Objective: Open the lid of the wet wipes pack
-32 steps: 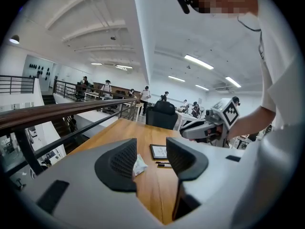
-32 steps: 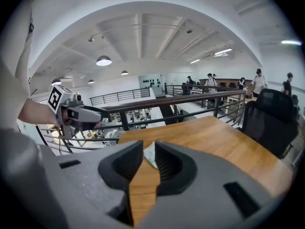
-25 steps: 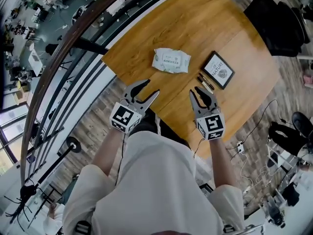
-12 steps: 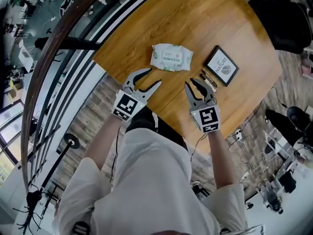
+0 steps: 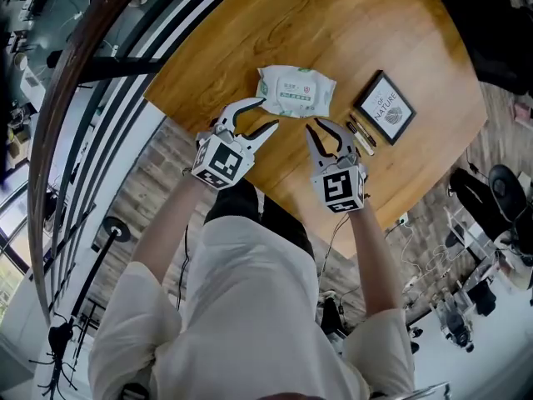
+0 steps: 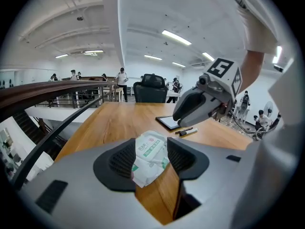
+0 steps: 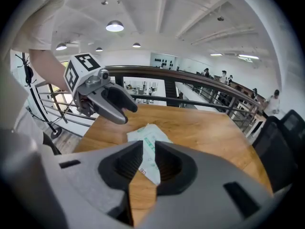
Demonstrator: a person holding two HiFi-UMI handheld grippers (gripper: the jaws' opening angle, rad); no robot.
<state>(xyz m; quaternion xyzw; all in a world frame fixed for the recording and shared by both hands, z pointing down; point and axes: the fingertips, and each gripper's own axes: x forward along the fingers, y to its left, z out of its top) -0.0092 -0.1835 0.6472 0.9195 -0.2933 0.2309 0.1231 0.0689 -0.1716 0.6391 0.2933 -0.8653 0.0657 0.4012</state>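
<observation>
The wet wipes pack (image 5: 296,90), white with green print, lies flat on the wooden table (image 5: 366,15) with its lid down. My left gripper (image 5: 268,113) hovers just short of the pack's near left corner. It is open; its jaws have just been opening a little further, with nothing between them. My right gripper (image 5: 325,132) is open and empty near the pack's near right corner. The left gripper view shows the pack (image 6: 150,156) beyond the left gripper (image 6: 151,160), and the right gripper (image 6: 195,111) at the right. The right gripper view shows the pack (image 7: 148,140) beyond the right gripper (image 7: 148,165).
A framed card (image 5: 385,108) lies to the right of the pack, with two pens (image 5: 360,136) beside it. The table's near edge (image 5: 275,186) runs just under the grippers. A curved railing (image 5: 79,73) passes on the left. A black chair (image 5: 500,23) stands at the far right.
Both grippers have moved forward and down towards the pack, and their tips now sit close to its near edge. The pack has not moved on the table.
</observation>
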